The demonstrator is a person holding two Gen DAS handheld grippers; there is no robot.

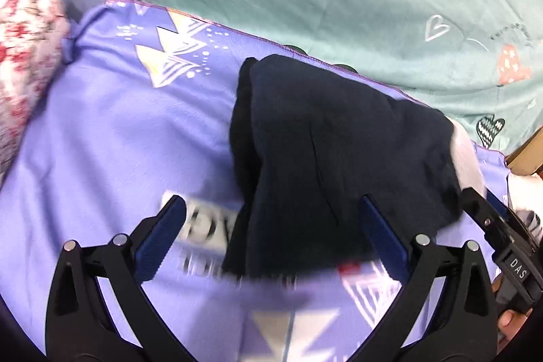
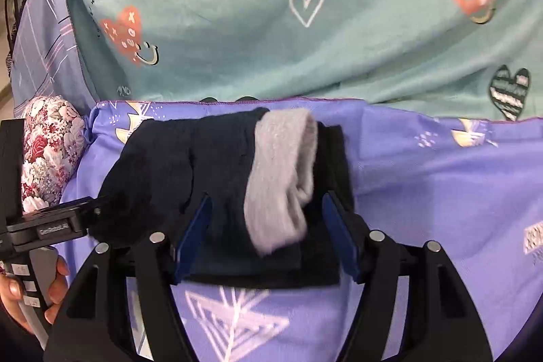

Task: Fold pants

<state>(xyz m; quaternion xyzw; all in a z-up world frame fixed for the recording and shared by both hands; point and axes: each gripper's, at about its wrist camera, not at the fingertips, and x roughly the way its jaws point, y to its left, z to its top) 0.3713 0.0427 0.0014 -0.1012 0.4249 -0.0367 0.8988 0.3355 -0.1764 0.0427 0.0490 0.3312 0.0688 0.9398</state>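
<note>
The dark navy pants (image 1: pixel 332 158) lie folded in a compact bundle on the purple patterned cloth (image 1: pixel 118 141). In the right wrist view the pants (image 2: pixel 190 165) show a light grey waistband (image 2: pixel 285 178) turned over on top. My left gripper (image 1: pixel 271 209) is open, its blue pads either side of the bundle's near edge, holding nothing. My right gripper (image 2: pixel 266 202) is open too, its pads straddling the near edge of the bundle by the waistband. The right gripper's body (image 1: pixel 502 236) shows at the right of the left wrist view; the left gripper's body (image 2: pixel 51 226) shows at the left of the right wrist view.
A teal bedsheet (image 2: pixel 271 22) with hearts lies behind the purple cloth (image 2: pixel 441 192). A floral pillow (image 2: pixel 51 158) sits at the left, also in the left wrist view (image 1: pixel 27 63). A wooden edge (image 1: pixel 529 151) shows far right.
</note>
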